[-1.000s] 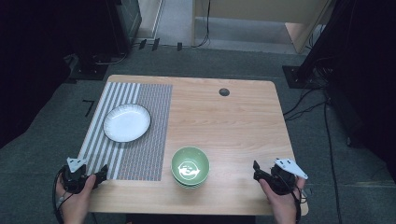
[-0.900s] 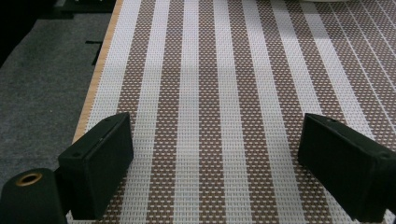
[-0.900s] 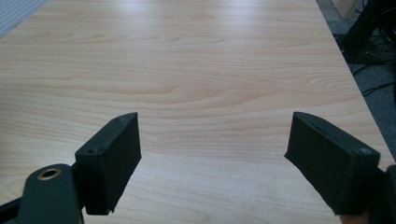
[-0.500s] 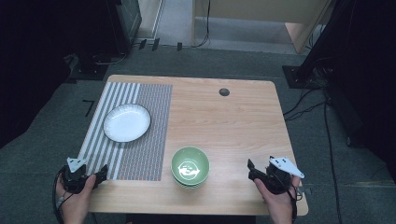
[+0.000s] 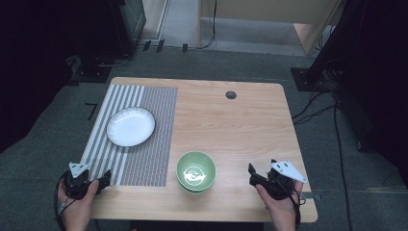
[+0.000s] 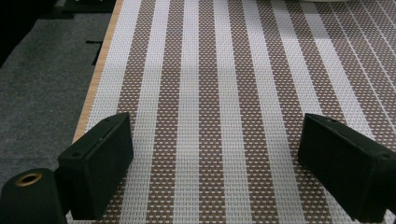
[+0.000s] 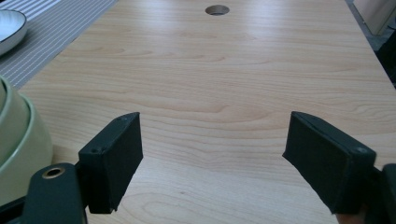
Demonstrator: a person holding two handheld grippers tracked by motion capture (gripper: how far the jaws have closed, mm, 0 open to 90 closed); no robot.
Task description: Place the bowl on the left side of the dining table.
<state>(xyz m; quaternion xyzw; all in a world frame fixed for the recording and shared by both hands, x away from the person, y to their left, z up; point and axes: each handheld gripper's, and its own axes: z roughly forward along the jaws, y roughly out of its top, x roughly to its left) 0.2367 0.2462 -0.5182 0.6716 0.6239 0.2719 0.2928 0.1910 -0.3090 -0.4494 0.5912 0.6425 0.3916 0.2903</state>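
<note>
Pale wood makes up the worktop [image 5: 231, 130], and we see a striped woven mat [image 5: 144, 159] covering its left part. On the mat sits a white plate [image 5: 131, 126] with nothing on it. Just right of the mat's near corner stand green bowls [image 5: 196, 172], nested one inside another; the top one bears a light pattern inside, and we cannot tell whether anything else lies in it. A small dark round hole [image 5: 231, 95] marks the far side of the worktop.

At the near left corner we find the left hand-held gripper [image 6: 215, 154] over the mat, its jaws spread wide with only weave between them. The right hand-held gripper [image 7: 212, 154] sits near the right front edge, jaws likewise spread apart over bare wood, the bowls just beside its left jaw.
</note>
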